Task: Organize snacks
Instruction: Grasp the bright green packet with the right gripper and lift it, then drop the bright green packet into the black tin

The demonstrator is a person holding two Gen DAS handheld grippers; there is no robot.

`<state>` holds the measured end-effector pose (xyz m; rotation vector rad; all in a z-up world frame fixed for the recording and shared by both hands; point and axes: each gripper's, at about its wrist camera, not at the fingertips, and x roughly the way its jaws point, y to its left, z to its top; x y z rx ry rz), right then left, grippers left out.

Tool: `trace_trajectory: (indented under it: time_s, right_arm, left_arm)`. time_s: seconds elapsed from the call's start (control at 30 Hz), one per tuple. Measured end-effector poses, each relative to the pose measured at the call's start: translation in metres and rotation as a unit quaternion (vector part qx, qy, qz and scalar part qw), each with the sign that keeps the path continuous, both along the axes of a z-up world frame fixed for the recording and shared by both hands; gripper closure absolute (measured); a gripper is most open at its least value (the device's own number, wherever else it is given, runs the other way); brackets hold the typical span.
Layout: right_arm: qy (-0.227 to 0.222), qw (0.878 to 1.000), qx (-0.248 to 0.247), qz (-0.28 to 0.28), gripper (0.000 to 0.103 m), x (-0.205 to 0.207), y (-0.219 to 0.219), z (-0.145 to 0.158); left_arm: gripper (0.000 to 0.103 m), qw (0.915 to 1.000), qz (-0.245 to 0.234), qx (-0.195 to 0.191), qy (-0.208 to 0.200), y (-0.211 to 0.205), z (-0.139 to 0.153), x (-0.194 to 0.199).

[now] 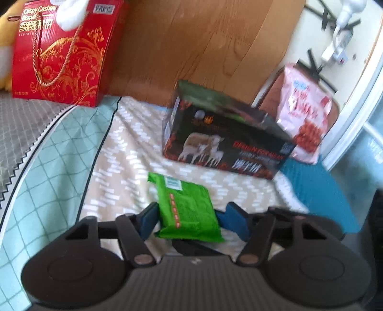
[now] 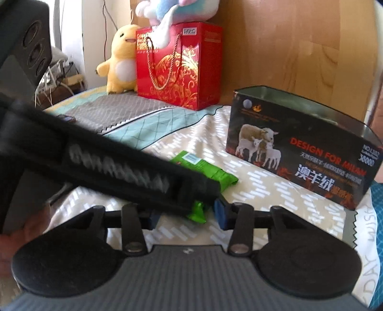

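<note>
On a patterned bedspread, a red gift box stands at far left against a wooden headboard. At centre, the left gripper clamps both blue pads on a green snack packet. Behind sits an open black box (sheep printed on its side), a pink bag beyond. The right gripper straddles the packet's end; whether its fingers pinch cannot be told.

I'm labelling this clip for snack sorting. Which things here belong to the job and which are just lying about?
Job:
- green snack packet
- open black sheep-print box
- pink snack bag
- red cashew biscuit box

Lying about:
- yellow plush toy
- pastel plush toy
</note>
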<state>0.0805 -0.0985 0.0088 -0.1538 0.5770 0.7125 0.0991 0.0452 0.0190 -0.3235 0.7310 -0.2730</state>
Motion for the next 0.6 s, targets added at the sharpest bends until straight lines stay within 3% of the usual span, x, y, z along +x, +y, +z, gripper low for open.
trace_trajectory:
  time_s: [0.17,0.37,0.5,0.6]
  right_arm:
    - [-0.068,0.997,0.031,-0.025,0.06,-0.009,-0.012,0.023]
    - [-0.107,0.989,0.069,-0.076,0.06,0.032,-0.032,0.051]
    - [-0.098,0.988,0.059,-0.103,0.057,0.077,-0.029,0.05]
    - [-0.098,0.987,0.036,-0.118,0.053,0.089,-0.027,0.04]
  left_arm:
    - [0.043,0.9977,-0.017,-0.003,-0.066,-0.006,0.041,-0.001]
    - [0.043,0.9903,-0.042,0.02,-0.131,-0.027,0.075,0.045]
    - [0.039,0.9887,-0.034,0.048,-0.138,-0.039,0.07,0.092]
    - [0.039,0.9921,-0.023,0.061,-0.107,-0.044,0.053,0.118]
